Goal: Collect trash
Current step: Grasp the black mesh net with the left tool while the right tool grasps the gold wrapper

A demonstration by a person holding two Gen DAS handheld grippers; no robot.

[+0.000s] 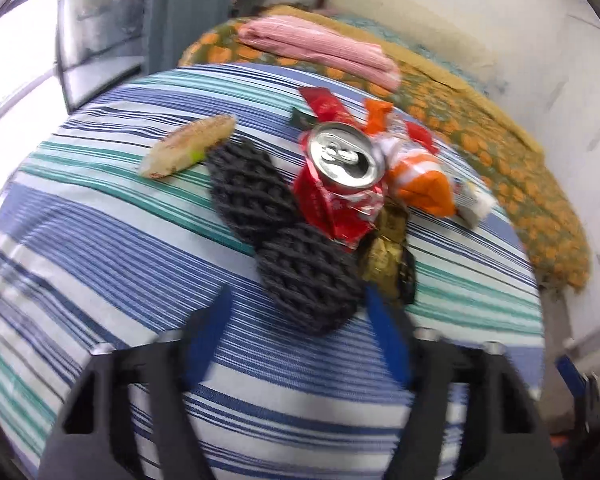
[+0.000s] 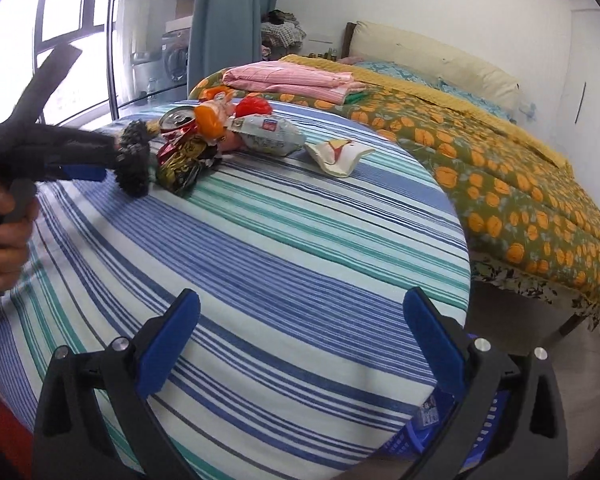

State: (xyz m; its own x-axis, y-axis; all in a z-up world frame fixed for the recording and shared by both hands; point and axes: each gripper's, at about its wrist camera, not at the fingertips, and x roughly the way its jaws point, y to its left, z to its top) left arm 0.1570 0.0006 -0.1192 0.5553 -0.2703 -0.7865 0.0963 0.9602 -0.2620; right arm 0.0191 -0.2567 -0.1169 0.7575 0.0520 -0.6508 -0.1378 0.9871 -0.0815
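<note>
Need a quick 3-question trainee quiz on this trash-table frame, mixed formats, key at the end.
1. True or false: the right claw is open with nothing between its fingers.
2. What colour is the body of the crushed can? A) red B) green C) blue
3. Fill in: the folded cloth lying on the bed is ____ in colour.

Key: 1 true; 2 A; 3 pink.
</note>
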